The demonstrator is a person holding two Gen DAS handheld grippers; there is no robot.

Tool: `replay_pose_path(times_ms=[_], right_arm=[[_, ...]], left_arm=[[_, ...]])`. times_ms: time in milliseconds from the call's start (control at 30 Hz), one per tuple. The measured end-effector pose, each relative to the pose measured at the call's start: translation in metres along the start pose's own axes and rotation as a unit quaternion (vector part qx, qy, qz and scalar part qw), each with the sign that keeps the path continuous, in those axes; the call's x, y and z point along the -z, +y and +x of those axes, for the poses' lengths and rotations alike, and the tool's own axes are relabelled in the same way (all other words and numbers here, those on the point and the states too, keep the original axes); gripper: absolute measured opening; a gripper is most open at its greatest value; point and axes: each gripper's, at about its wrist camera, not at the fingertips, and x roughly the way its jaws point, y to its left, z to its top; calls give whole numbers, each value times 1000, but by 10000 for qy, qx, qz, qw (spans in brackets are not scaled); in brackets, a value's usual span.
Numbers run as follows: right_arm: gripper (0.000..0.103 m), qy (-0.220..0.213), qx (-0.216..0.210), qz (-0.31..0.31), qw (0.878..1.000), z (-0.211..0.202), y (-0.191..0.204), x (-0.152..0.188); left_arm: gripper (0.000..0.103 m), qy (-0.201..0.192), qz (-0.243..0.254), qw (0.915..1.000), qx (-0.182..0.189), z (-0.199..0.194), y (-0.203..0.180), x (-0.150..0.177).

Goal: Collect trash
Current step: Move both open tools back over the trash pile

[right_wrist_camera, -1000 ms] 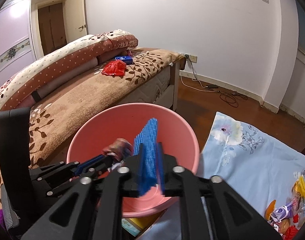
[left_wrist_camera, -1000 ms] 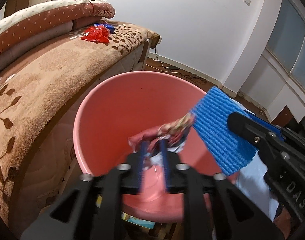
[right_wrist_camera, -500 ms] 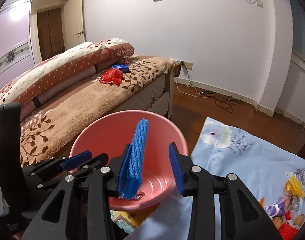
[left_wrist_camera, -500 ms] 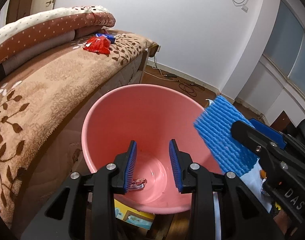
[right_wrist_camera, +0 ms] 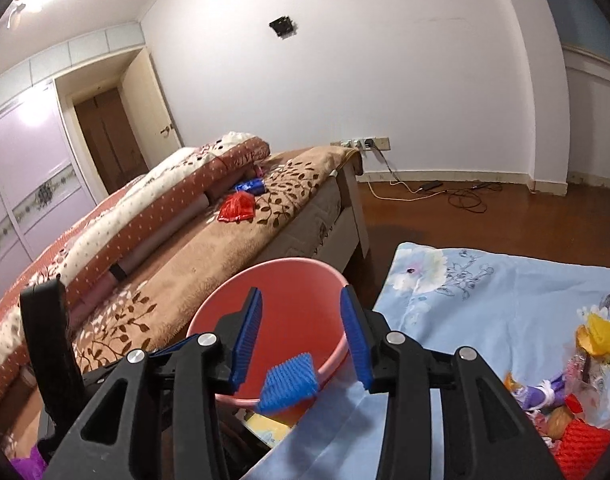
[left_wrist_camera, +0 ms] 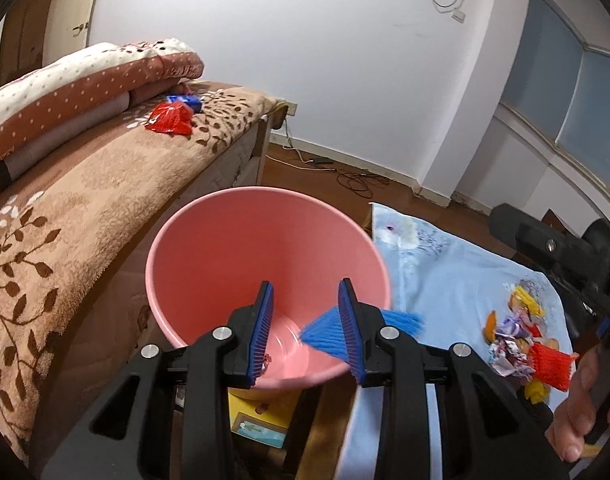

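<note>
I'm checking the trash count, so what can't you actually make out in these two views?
- Blue foam net: blurred, partly behind the left gripper; resting place unclear.
- Pink bucket bottom: hidden by rim and the open right gripper in the right view.
- Wrapper pile: too jumbled to count.

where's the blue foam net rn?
Right wrist view: the blue foam net is free of the open right gripper, at the near rim of the pink bucket, beside the blue floral sheet.
</note>
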Motion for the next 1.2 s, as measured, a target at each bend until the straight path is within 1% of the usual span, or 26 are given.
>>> replay_pose_path(times_ms=[67, 133, 233, 367, 500, 600, 700, 800, 900, 967, 1033, 1100, 1200], right_arm=[[40, -78, 95, -8, 9999, -12, -9, 0], [40, -122, 232, 48, 9996, -25, -22, 3], [41, -175, 429, 259, 9986, -42, -46, 11], [41, -224, 736, 405, 9962, -69, -75, 24], [41, -136, 1154, 408, 9924, -96, -103, 42], [41, -73, 1414, 538, 9885, -118, -125, 60], [41, 64, 1549, 639, 9858, -133, -140, 76], [42, 279, 1642, 657, 9838, -150, -148, 100], [46, 560, 1639, 690, 9825, -158, -149, 120], [53, 758, 1614, 703, 9815, -161, -150, 132], [56, 929, 1650, 718, 9793, -162, -154, 144], [56, 1062, 1683, 804, 9767, -161, -159, 153], [56, 1165, 1584, 989, 9755, -156, -165, 161]], left_arm=[[34, 11, 118, 9999, 90, -5, -7, 2], [34, -57, 282, 9995, 131, -10, -15, 3], [34, -71, 466, 9987, 189, -12, -25, 7], [34, 101, 636, 9972, 392, -8, -38, 17], [34, 259, 871, 9940, 601, -2, -60, 27], [34, 423, 1045, 9902, 819, 4, -76, 35], [34, 548, 1217, 9861, 992, 9, -90, 43], [34, 699, 1332, 9807, 1253, 14, -103, 50], [34, 786, 1491, 9764, 1348, 18, -116, 56], [34, 866, 1572, 9733, 1429, 20, -122, 61], [34, 937, 1664, 9704, 1477, 23, -128, 67], [33, 992, 1737, 9682, 1500, 25, -133, 72], [33, 1077, 1777, 9654, 1573, 25, -139, 78]])
